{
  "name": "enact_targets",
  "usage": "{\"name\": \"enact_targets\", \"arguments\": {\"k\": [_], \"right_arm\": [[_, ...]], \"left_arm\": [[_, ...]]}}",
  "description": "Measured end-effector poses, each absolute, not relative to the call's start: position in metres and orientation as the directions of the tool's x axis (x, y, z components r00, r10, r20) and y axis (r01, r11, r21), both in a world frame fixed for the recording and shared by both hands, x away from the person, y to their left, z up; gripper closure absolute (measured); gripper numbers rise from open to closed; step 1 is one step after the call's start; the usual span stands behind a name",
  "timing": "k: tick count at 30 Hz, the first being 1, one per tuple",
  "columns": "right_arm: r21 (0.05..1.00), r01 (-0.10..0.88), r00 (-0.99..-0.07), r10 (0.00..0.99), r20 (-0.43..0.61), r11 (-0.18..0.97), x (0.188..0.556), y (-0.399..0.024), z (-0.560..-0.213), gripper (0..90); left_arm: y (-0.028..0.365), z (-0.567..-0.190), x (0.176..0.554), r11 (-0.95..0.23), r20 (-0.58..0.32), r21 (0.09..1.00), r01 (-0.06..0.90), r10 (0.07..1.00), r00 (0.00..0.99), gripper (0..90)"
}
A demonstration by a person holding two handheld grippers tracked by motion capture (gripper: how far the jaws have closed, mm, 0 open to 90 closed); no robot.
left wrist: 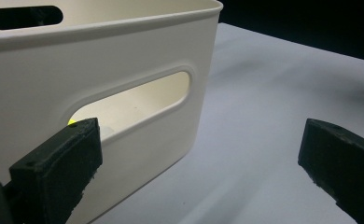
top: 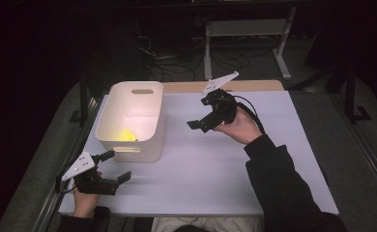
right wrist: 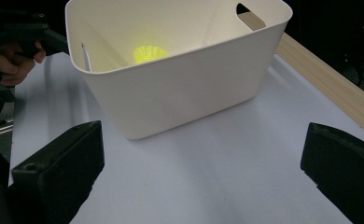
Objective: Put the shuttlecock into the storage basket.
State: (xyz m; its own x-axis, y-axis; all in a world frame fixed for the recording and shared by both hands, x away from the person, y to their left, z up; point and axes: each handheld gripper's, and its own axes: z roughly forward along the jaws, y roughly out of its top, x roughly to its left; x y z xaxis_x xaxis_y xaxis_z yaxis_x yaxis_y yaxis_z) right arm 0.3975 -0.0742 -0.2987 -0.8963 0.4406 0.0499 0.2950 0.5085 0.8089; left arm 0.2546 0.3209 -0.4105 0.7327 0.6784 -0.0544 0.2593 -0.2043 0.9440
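White plastic bin point(top: 128, 123) sat on the table point(top: 215, 169), a yellow object point(right wrist: 150, 52) inside it. Left gripper point(top: 115, 166) and right gripper point(top: 202, 123) both had jaws apart, holding nothing

The high view looks forward and down from above the person's side, taking in the whole white surface point(top: 215, 164) and the white bin point(top: 131, 121) from far off. The left gripper view sits low and very close to the bin's point(left wrist: 101, 79) near wall, facing its handle slot. The right gripper view looks down from farther back at the bin's point(right wrist: 180, 88) side and open top. All three views share the bin and the surface.
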Motion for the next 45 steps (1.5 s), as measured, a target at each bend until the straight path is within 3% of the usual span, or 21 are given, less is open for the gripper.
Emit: {"name": "enact_targets", "arguments": {"k": [45], "right_arm": [[0.832,0.353,-0.848,0.522,0.091,0.429,0.371,-0.145,-0.346,0.0]], "left_arm": [[0.321,-0.411,0.254,-0.209,-0.052,0.942,0.262,0.68,0.731,0.0]]}}
